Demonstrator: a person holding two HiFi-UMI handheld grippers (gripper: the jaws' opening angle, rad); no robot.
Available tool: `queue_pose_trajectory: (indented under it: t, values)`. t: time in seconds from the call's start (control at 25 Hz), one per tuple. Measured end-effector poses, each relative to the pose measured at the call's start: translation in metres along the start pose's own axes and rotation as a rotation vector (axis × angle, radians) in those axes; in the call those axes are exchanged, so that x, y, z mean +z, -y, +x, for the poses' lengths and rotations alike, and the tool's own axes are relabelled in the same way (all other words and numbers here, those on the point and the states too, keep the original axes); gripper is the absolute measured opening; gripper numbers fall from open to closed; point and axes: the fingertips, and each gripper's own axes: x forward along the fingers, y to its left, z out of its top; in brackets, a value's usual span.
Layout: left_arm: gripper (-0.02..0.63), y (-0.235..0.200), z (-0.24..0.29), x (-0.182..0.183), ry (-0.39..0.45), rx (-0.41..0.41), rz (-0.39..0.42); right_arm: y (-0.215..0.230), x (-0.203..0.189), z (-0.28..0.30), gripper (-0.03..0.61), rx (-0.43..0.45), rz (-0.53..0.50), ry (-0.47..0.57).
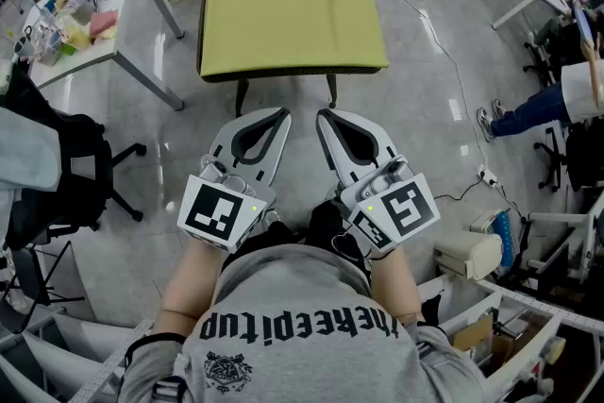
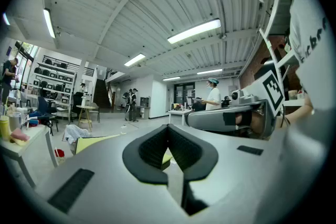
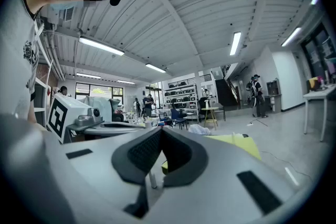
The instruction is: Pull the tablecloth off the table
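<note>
Both L tongs (image 1: 281,114) & R tongs (image 1: 323,116) pressed together, empty, short of tablecloth (image 1: 288,9); white desk (image 1: 113,47), black chair (image 1: 71,165) off L.

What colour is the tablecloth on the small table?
Yellow-green tablecloth, seen best in the head view.

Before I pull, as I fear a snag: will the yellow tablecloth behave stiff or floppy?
Probably floppy: the yellow tablecloth folds down over the table's front edge. Likely light, lying thin and flat. It should slide freely; nothing stands on it.
</note>
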Motion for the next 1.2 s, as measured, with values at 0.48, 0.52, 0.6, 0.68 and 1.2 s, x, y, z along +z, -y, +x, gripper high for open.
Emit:
queue_pose_trajectory:
  t: [0.48,0.52,0.6,0.68,1.2]
  values:
    - [0.014,0.007,-0.019,-0.001,0.009,-0.074,-0.014,-0.026,-0.010,-0.003,0.009,0.005,0.010,-0.021]
    - [0.014,0.007,-0.019,-0.001,0.008,-0.076,-0.013,-0.026,-0.010,-0.003,0.009,0.004,0.011,-0.021]
    - [0.014,0.006,-0.020,-0.002,0.006,-0.079,-0.012,-0.028,-0.010,-0.002,0.009,0.001,0.009,-0.023]
    - [0.014,0.006,-0.021,-0.003,0.003,-0.083,-0.014,-0.029,-0.010,-0.002,0.009,-0.003,0.009,-0.025]
    - [0.014,-0.022,0.015,-0.006,0.019,-0.031,-0.047,0.010,-0.005,0.025,0.011,0.014,0.006,-0.014]
